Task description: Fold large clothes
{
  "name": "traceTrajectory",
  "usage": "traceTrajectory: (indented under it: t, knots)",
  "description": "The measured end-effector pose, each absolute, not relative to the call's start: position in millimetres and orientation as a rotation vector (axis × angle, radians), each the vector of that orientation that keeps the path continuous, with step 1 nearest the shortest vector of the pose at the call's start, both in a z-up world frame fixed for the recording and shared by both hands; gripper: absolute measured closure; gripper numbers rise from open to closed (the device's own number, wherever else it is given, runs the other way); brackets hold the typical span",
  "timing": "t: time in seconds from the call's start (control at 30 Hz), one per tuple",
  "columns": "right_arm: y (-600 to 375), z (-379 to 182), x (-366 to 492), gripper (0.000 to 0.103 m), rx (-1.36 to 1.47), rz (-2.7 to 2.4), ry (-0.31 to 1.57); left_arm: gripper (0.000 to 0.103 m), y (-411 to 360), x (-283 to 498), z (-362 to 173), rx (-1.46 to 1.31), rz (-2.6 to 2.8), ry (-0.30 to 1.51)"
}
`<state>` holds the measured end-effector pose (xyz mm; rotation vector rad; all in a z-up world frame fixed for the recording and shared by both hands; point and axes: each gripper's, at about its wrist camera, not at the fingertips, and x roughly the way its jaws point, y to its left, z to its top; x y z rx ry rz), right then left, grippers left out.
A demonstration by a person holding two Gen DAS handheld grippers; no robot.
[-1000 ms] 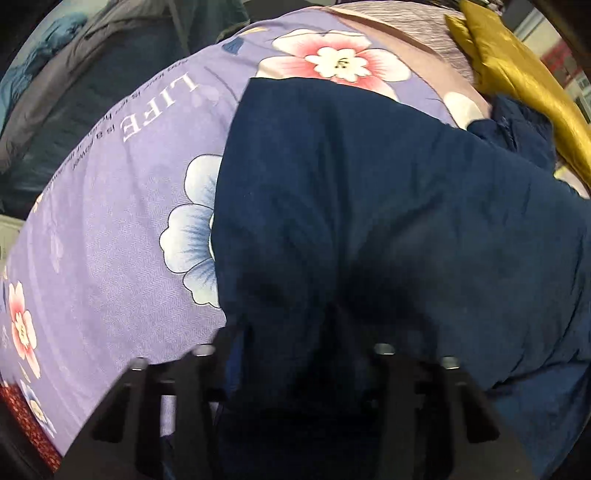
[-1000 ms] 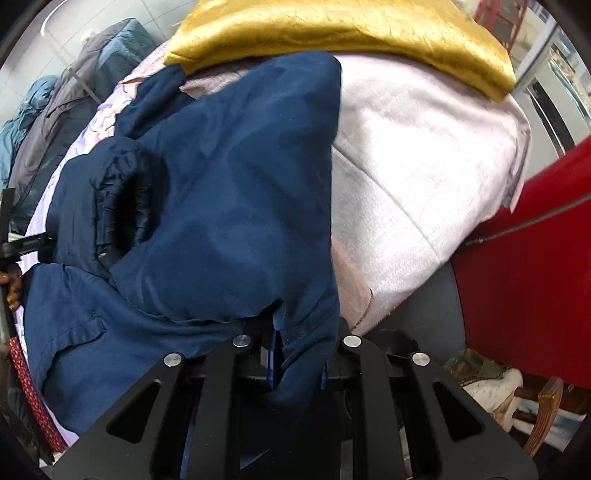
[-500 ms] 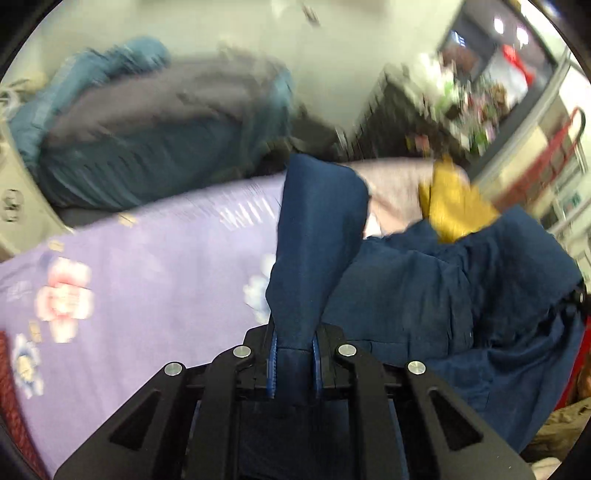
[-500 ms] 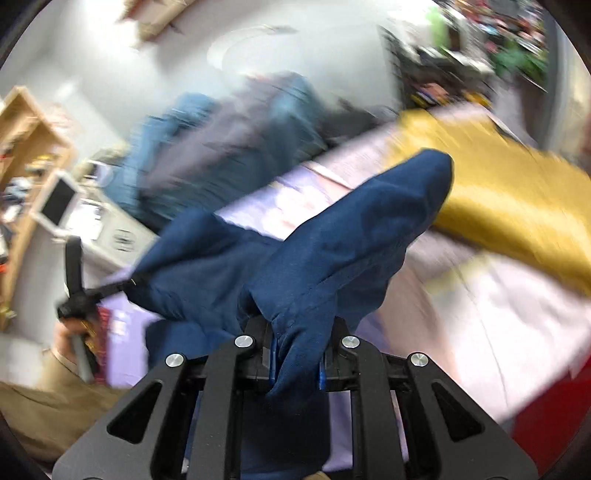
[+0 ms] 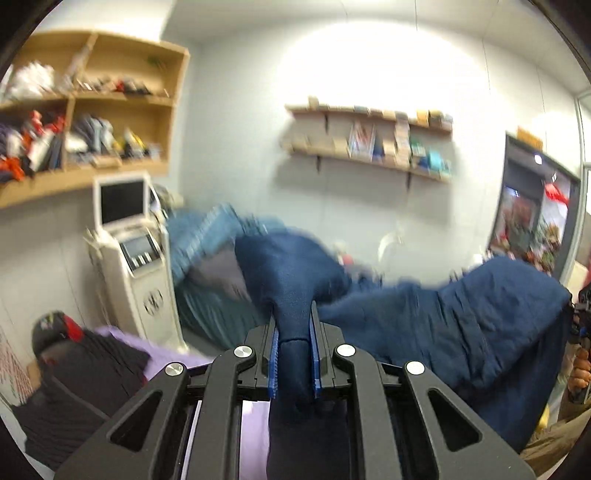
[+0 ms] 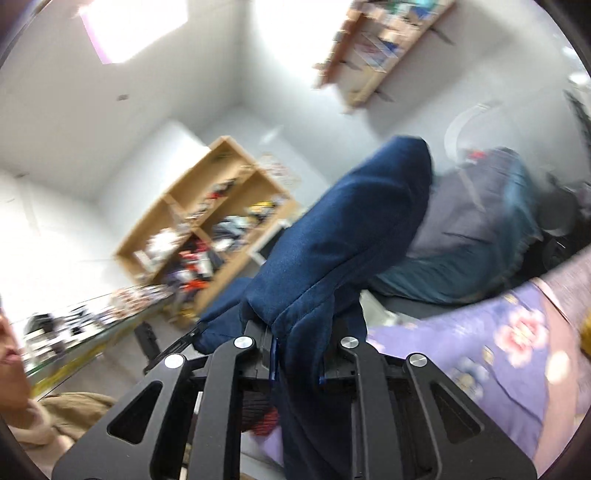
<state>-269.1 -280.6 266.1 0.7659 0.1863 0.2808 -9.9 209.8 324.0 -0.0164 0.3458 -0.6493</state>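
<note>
A: The navy garment (image 5: 480,325) is up in the air, pinched at two places – the left gripper (image 5: 294,354) has a bunched fold of it clamped between its blue pads (image 5: 273,363), and the cloth spreads away to the right as a wide sagging sheet

B: And the right gripper (image 6: 297,356)?

A: Closed on another bunch of the same cloth, which rises past its fingers in a tall hooded peak. The purple flowered bedsheet (image 6: 509,343) lies below and to the right, well apart from the raised part

B: What could spoil the fold from here?

A: Each grip looks like a thick wad, not a clean edge, so layers may slip out unevenly if the garment gets shaken – one corner would drop and it would land skewed. The sag between the two grippers may also crease or double under itself when lowered

B: How are the grippers held?

A: Both are tilted upward: the left view takes in the wall shelf (image 5: 369,147) and the white machine (image 5: 129,254), the right view the ceiling light (image 6: 133,26) and the wooden bookcase (image 6: 207,221), leaning sideways. Both views are blurred
</note>
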Motion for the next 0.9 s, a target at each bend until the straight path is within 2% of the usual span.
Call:
traceTrajectory:
  t: [0.1,0.13,0.2,0.23,0.3,0.4,0.53,0.6,0.67,0.73,0.9]
  knots:
    - [-299,275,-244,0.085,0.759,0.23,0.15,0.09,213,5,337,-0.033,-0.604,0.291]
    - [-310,266,-231,0.077,0.748,0.102,0.173,0.09,217,10,333,-0.034,-0.59,0.291]
    - [-334,230,-205,0.05,0.811,-0.161,0.322,0.089,211,43,301,-0.006,-0.456,0.312]
    - [-342,212,-199,0.027,0.825,-0.276,0.388,0.081,205,56,280,0.021,-0.382,0.347]
    - [-354,157,-189,0.025,0.779,-0.513,0.539,0.072,198,88,217,0.06,-0.34,0.515]
    - [-348,76,-192,0.025,0.728,-0.651,0.732,0.072,197,106,118,0.068,-0.269,0.769]
    - [-308,-11,-187,0.025,0.548,-0.638,0.987,0.072,160,87,22,0.2,-0.315,0.951]
    - [-283,-31,-169,0.025,0.462,-0.566,1.049,0.071,124,69,-16,0.331,-0.372,1.002]
    - [-253,-41,-151,0.025,0.384,-0.499,1.101,0.058,77,57,-34,0.412,-0.467,0.998]
    - [-226,-45,-137,0.025,0.357,-0.419,1.109,0.019,51,48,-45,0.438,-0.512,0.982]
    - [-190,-49,-117,0.025,0.356,-0.361,1.108,0.014,-30,35,-91,0.571,-0.542,0.928]
